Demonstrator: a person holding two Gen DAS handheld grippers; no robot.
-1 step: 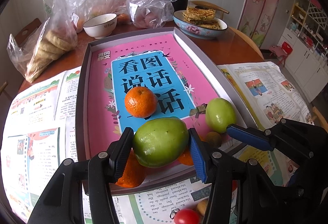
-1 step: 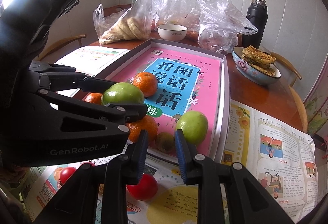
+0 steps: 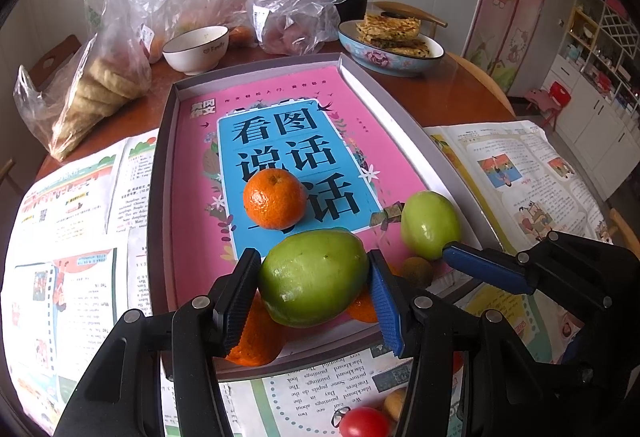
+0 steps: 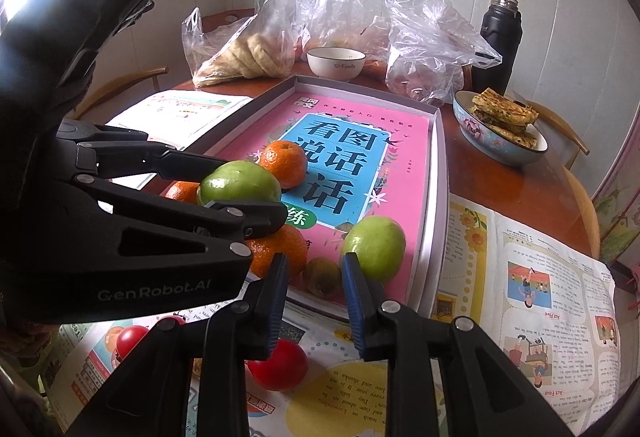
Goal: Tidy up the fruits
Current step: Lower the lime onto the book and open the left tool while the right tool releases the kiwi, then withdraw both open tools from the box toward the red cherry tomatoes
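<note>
Wooden counter [image 3: 420, 93] carries box lid [image 3: 158, 197]; left gripper [image 3: 314, 277] clamps large green fruit [image 3: 312, 277]; right gripper [image 4: 314, 289] holds nothing, narrowly parted.

Soft daylight fills both views, evenly bright and sharp. A blown-out white glare streaks the right wrist view's upper-left corner. Fisheye distortion bends the edges, and dark vignetting rounds off every corner.
</note>
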